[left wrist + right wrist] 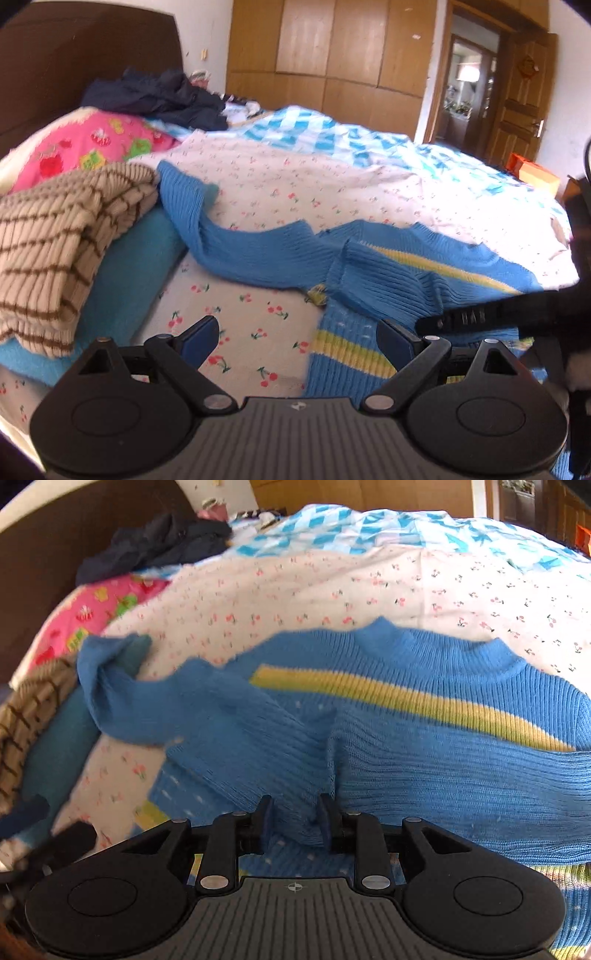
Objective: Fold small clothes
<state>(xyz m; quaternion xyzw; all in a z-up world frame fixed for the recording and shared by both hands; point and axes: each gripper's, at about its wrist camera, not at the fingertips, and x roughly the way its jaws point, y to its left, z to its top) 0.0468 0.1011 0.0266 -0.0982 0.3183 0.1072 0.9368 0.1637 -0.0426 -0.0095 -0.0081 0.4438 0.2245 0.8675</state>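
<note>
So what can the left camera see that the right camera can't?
Only the left wrist view shows the wooden door, the wardrobe, and the left hand-held gripper, open over the cherry-print sheet.

Only the right wrist view shows the right hand-held gripper shut on a fold of the blue sweater, and the sweater's collar.

Both show the blue sweater with its yellow stripe, the striped beige knit, the pink fruit-print fabric and the dark clothes by the headboard.
</note>
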